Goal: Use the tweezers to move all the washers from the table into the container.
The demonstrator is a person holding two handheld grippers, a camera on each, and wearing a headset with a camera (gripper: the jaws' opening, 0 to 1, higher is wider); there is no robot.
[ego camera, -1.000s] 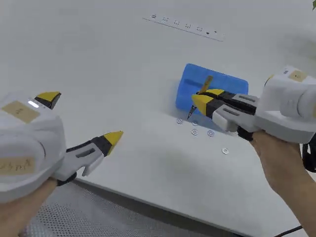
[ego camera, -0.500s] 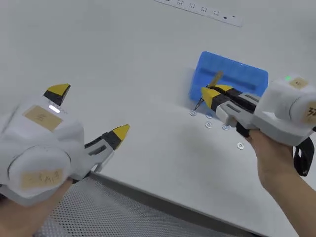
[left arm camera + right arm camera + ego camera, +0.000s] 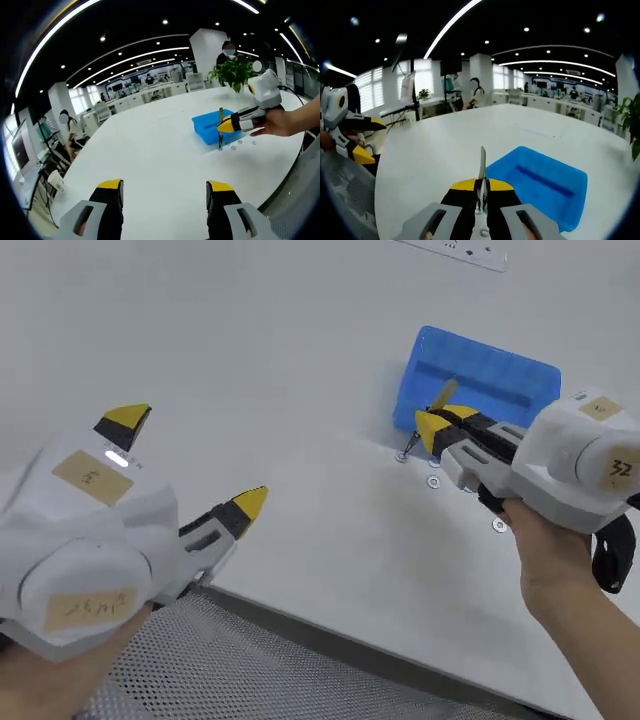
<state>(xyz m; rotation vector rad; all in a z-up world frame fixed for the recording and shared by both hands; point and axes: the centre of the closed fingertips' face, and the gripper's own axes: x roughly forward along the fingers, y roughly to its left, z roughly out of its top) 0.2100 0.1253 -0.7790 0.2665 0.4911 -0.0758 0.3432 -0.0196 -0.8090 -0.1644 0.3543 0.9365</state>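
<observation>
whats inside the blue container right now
The blue container looks bare inside; washers lie outside it. In the head view the right gripper and tweezers cover its near edge.

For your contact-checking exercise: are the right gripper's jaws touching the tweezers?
Touching: in the right gripper view, the right gripper clamps the tweezers between its jaws.

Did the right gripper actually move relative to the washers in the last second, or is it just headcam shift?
Yes, slightly. Against the washers, the right gripper and its tweezers shifted left, towards the end of the row by the blue container.
</observation>
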